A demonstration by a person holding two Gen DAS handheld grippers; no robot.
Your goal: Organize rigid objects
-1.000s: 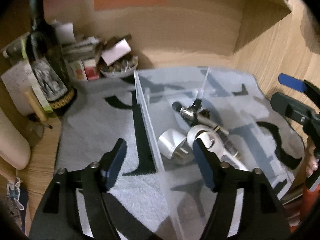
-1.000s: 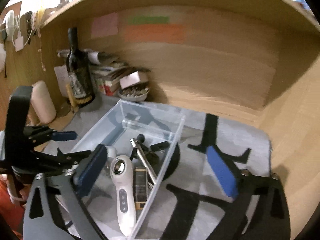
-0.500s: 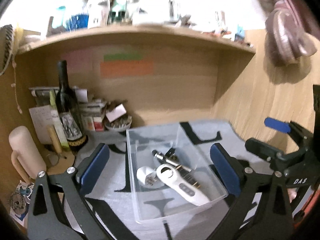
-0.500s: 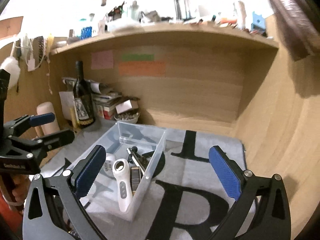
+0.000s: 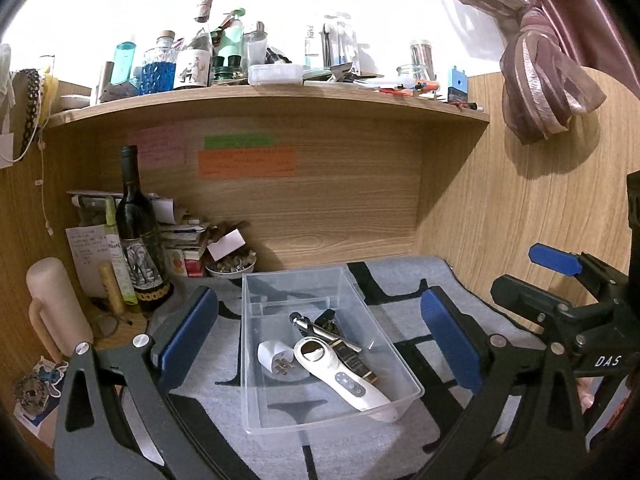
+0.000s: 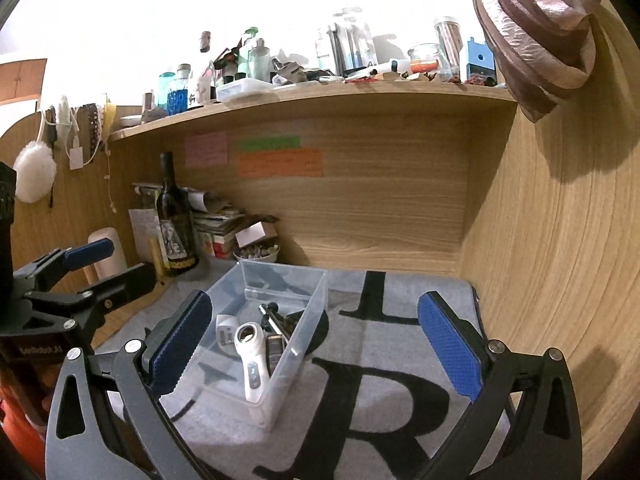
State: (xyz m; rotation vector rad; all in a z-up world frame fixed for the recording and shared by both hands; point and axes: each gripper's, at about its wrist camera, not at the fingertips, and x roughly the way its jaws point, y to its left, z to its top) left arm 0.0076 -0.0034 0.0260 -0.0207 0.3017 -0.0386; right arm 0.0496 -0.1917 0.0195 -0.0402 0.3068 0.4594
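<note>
Hovering over grey mat (image 5: pixel 360 444): left gripper (image 5: pixel 320 340) spread wide, nothing between pads; right gripper (image 6: pixel 316 350) likewise wide, holding nothing. Clear bin (image 5: pixel 404 394) on mat just ahead, holding white handheld device (image 5: pixel 340 380), white plug adapter (image 5: pixel 274 360), metal tool (image 5: pixel 320 330). Beyond, at left: wine bottle (image 5: pixel 138 232) upright, small bowl (image 5: pixel 232 268) beside paper clutter. Farthest: shelf (image 5: pixel 280 98) crowded with bottles.

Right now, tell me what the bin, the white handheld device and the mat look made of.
Bin: clear, glossy hard plastic, probably; the mat's pattern shows through its walls.
White device: smooth, glossy plastic shell by its highlights; its round head window looks glassy, uncertain.
Mat: grey textile with black letters, matte and fuzzy, likely woven or tufted fabric.
</note>
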